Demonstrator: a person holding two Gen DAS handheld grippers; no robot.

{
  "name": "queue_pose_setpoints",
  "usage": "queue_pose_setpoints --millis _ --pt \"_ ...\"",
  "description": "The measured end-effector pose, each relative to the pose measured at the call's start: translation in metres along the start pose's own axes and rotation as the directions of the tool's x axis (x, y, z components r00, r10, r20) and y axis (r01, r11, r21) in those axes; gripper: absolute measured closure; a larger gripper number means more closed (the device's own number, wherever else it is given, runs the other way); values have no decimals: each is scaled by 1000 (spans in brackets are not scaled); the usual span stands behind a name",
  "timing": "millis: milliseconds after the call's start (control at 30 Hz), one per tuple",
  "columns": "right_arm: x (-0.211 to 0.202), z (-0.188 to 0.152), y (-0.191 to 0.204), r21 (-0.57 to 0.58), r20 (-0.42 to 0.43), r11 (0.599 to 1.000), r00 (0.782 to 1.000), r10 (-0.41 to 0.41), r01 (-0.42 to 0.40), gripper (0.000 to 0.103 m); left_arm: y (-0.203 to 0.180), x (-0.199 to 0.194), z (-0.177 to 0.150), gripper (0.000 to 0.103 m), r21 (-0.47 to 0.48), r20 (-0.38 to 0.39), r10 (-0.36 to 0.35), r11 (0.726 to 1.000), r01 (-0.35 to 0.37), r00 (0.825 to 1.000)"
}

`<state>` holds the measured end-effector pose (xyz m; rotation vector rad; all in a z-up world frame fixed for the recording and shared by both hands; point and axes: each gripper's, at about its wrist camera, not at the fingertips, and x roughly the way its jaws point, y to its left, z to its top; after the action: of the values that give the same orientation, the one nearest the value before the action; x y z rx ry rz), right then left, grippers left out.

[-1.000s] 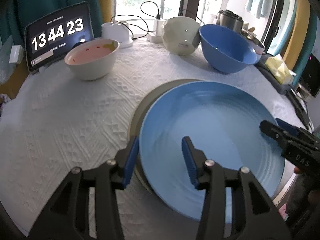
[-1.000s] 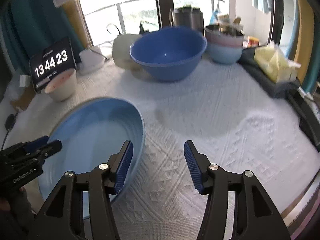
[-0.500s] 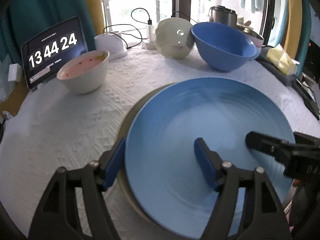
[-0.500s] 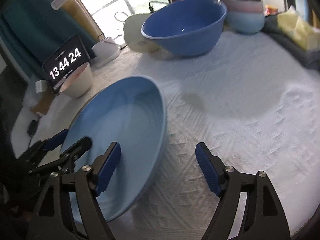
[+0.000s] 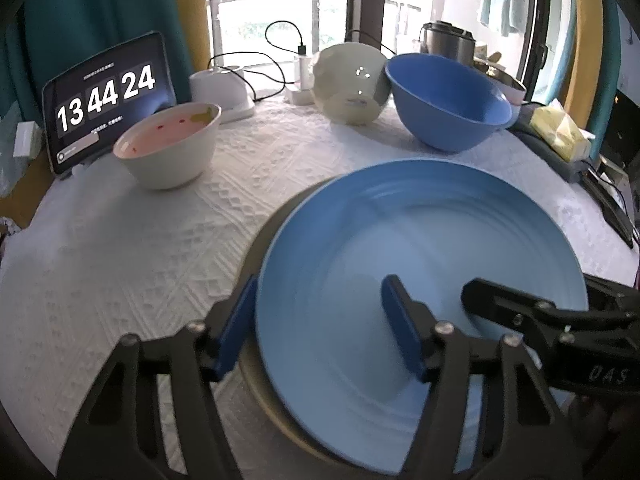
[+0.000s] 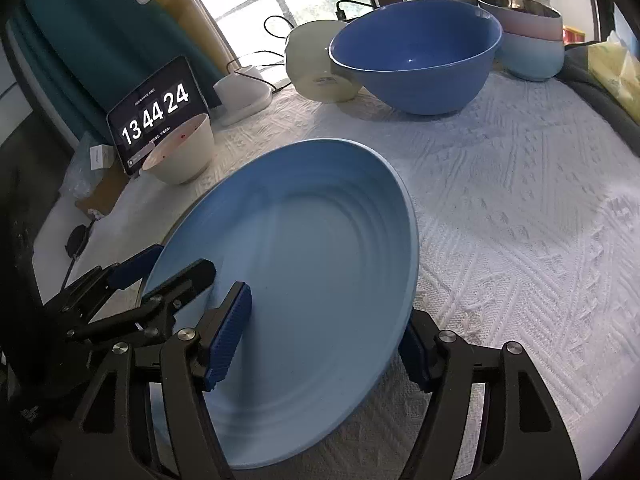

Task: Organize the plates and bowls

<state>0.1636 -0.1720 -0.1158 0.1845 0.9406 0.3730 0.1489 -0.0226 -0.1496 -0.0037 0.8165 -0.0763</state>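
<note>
Blue plate (image 5: 420, 248) btwn both grippers (open)

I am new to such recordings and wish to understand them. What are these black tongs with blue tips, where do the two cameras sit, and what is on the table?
There is no robot here. A person holds one tool in each hand, and each tool has two fingers with blue pads. A wide-angle camera on each tool looks along its fingers, so one picture comes from the left gripper and the other from the right gripper. On the white tablecloth a light blue plate lies on a darker plate. Behind them are a white bowl, a cream bowl on its side, a large blue bowl and a tablet clock. Both grippers straddle the blue plate's rim. Their fingers have just been closing but do not pinch it yet.
</note>
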Motion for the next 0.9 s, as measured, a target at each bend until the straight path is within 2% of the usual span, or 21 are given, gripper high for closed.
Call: queue_pose_setpoints --millis 633,900 --pt "-3 4 10 -18 22 998 998 -60 60 34 25 -7 -4 42 -83 -5 -126 989 125 992" --pt "4 6 15 -6 12 999 999 -49 49 35 41 -10 -6 51 -107 9 -142 984 142 990"
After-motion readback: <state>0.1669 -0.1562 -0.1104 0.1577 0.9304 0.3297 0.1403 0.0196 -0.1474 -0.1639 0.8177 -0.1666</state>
